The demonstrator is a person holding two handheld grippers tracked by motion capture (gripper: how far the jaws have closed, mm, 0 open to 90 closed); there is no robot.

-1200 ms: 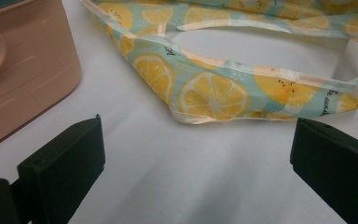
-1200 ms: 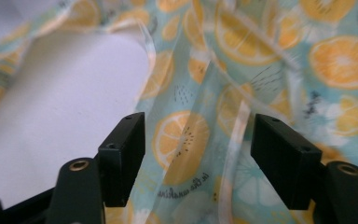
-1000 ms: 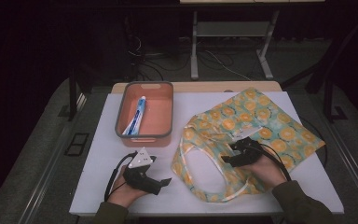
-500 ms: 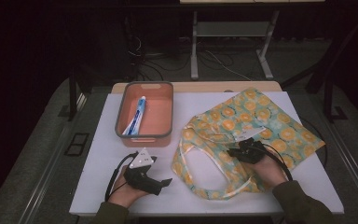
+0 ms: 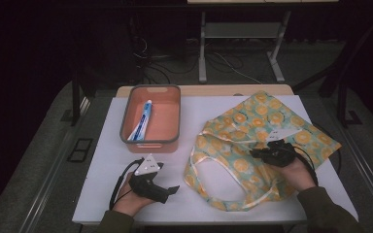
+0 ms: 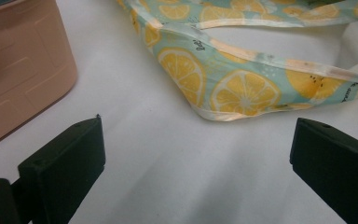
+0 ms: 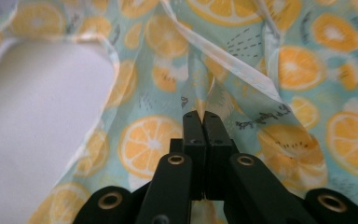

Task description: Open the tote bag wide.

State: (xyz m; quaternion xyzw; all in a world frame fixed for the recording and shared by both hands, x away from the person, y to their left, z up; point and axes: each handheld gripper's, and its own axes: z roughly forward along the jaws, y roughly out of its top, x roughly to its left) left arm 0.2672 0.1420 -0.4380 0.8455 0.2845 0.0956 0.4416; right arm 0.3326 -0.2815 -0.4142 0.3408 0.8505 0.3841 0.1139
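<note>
Left gripper [image 5: 172, 190] low on white table [image 5: 102, 160], jaws wide apart, nothing between; pink bin [image 5: 151, 121] off left finger [image 6: 63, 158], lemon-print bag [image 5: 252, 150] edge just ahead, nearer right finger. Right gripper [image 7: 203, 116] pinched tight on bag fabric fold, rest of bag spread all round fingertips.
</note>
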